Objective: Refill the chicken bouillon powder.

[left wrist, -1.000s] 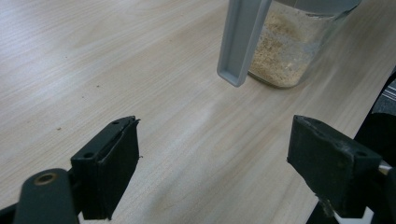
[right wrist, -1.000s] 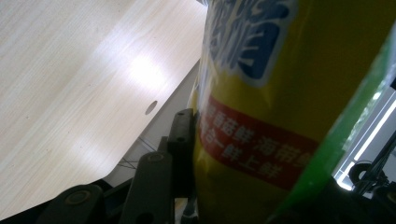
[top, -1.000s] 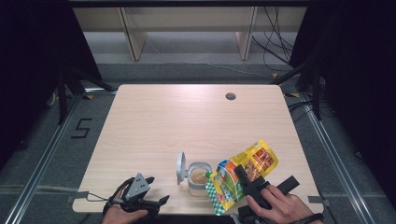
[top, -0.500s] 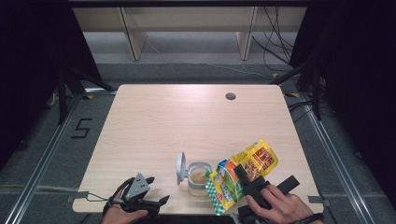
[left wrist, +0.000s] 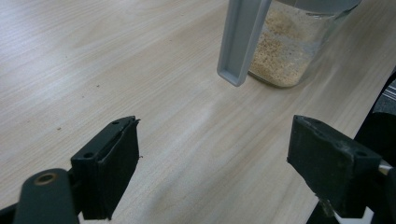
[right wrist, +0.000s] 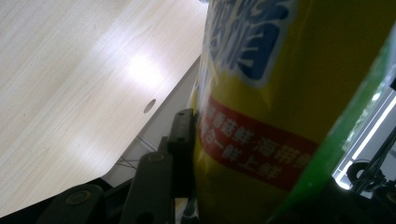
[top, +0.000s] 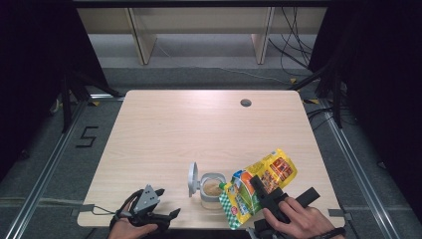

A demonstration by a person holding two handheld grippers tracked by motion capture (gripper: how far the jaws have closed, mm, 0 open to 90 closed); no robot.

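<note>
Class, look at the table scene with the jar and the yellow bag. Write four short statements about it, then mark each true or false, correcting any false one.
1. The right gripper is clamped on the yellow bag. True.
2. The jar is closed. False: its grey lid stands flipped open.
3. The left gripper grips the jar. False: its jaws are open with only table between them.
4. The jar holds a tan granular filling. True.

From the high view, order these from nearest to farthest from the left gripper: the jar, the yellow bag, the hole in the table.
1. Jar: just right of the left gripper, lid flipped open.
2. Yellow bag: beyond the jar, held tilted in the right gripper.
3. Hole in the table: far side, near the back edge.
</note>
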